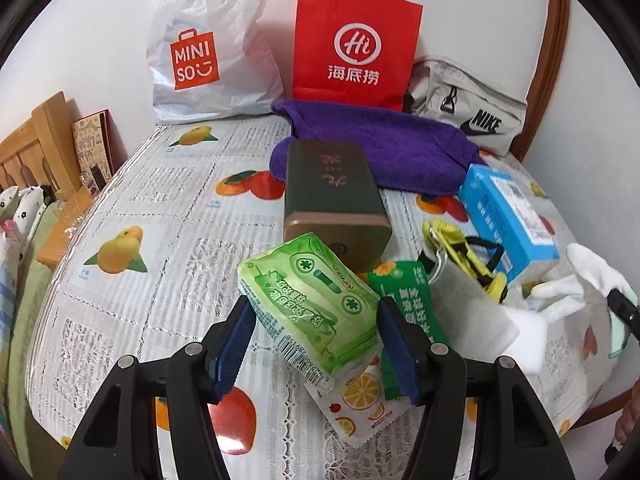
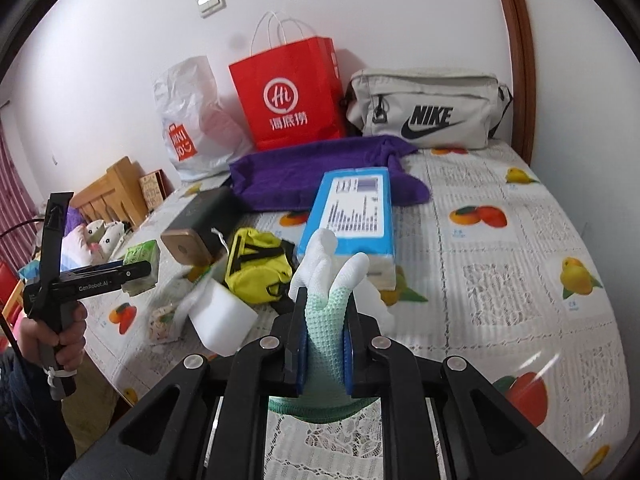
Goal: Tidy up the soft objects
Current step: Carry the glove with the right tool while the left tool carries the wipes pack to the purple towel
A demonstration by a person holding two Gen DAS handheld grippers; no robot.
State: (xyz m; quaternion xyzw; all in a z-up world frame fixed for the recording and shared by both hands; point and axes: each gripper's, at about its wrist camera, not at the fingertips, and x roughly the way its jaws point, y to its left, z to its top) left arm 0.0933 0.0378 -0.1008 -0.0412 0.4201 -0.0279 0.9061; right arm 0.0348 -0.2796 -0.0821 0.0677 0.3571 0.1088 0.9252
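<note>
My left gripper (image 1: 314, 308) is shut on a green tissue pack (image 1: 308, 288), held tilted just above the table; the same gripper (image 2: 138, 274) and pack (image 2: 140, 254) show at the left of the right wrist view. My right gripper (image 2: 326, 300) is shut on a white and mint-green knitted glove (image 2: 332, 268), whose fingers stick up past the pads. That glove (image 1: 576, 284) appears at the right edge of the left wrist view. A purple towel (image 1: 384, 148) lies spread at the back, and a yellow pouch (image 2: 256, 264) and a white foam block (image 2: 224, 316) lie mid-table.
A dark green tin (image 1: 332, 196) and a blue tissue box (image 2: 352, 212) lie on the fruit-print tablecloth (image 2: 500, 280). A green sachet (image 1: 408, 300) and a citrus-print packet (image 1: 356, 404) lie under the pack. A MINISO bag (image 1: 200, 52), red paper bag (image 1: 352, 48) and Nike bag (image 2: 424, 112) line the wall.
</note>
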